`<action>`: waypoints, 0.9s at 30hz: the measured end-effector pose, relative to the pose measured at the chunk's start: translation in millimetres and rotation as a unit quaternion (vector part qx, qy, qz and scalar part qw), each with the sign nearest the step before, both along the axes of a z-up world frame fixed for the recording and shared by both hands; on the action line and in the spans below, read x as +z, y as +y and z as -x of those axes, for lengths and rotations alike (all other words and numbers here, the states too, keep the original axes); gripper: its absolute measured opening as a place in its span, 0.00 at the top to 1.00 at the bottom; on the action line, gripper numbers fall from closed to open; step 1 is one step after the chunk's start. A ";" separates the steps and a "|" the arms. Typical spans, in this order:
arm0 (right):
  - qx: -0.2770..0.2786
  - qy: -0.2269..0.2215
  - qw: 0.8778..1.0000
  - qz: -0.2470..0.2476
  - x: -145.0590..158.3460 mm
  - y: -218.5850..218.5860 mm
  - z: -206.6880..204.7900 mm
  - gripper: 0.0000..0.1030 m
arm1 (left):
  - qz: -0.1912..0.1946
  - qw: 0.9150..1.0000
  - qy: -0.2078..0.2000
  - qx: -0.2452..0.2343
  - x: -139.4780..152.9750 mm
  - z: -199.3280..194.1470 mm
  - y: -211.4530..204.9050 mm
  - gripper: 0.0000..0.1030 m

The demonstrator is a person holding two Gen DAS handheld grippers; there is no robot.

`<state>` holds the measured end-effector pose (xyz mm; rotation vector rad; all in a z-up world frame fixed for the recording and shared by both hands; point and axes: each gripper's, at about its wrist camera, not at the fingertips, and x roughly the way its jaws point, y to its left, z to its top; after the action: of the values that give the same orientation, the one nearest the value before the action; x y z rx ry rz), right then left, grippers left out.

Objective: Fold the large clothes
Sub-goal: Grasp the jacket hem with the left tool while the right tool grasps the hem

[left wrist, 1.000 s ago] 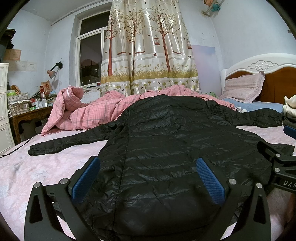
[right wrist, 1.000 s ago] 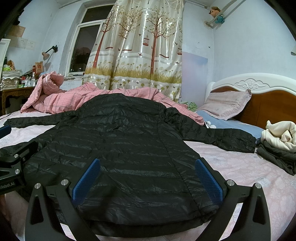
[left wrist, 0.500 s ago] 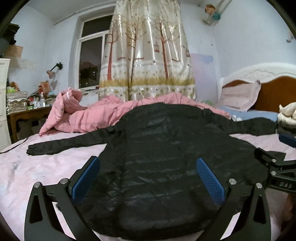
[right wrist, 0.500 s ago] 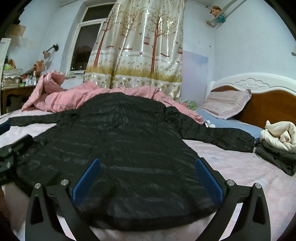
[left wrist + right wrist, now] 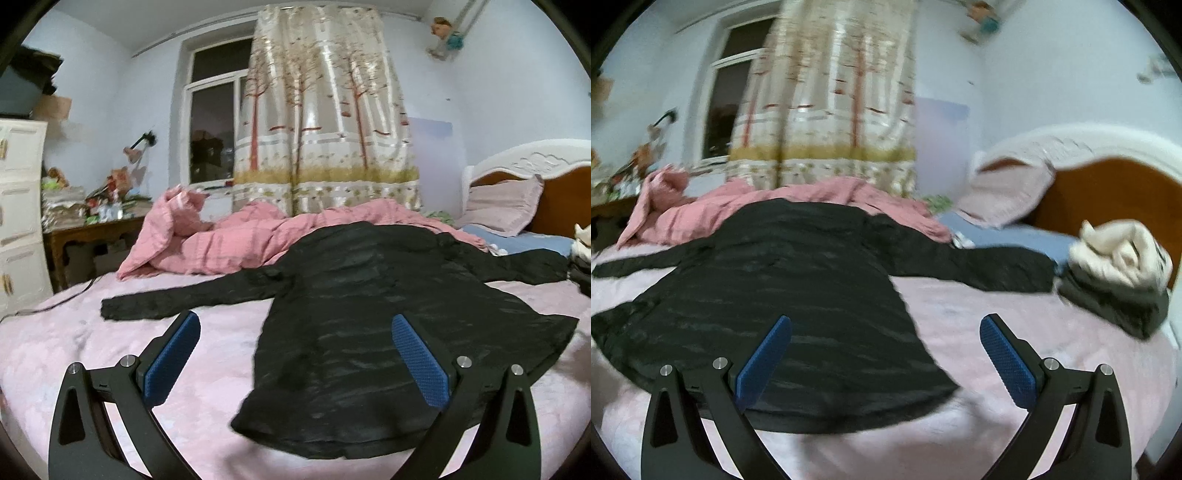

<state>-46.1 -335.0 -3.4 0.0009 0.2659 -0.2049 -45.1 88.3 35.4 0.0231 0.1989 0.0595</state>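
folding hasn't begun as far as you can see: black puffer coat [image 5: 388, 314] lies flat on the pink bed sheet [image 5: 110, 343], both sleeves spread wide, while your left gripper [image 5: 295, 354] and right gripper [image 5: 886, 354] hover gaping, empty, above its hem.

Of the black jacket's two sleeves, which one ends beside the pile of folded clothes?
The sleeve stretched toward the headboard: its cuff ends right by the pile of folded clothes. The other sleeve lies out toward the window side on bare pink sheet.
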 end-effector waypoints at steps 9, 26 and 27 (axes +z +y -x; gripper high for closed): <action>-0.010 0.046 0.996 -0.074 -10.0 -50.9 -11.8 0.00 | 0.029 0.998 0.050 0.026 -13.8 -19.0 29.3 0.00; 0.044 0.224 0.959 -0.166 -68.0 -61.5 -88.1 0.41 | 0.145 0.941 0.304 0.023 -89.8 -90.7 55.4 0.32; 0.050 0.226 0.958 -0.168 -68.8 -61.5 -90.1 0.62 | 0.148 0.942 0.301 0.015 -87.3 -88.0 54.5 0.50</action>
<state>44.0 -396.4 -72.2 0.2812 0.7539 -0.0543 42.9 142.8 -51.9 -0.2666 0.8197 0.0509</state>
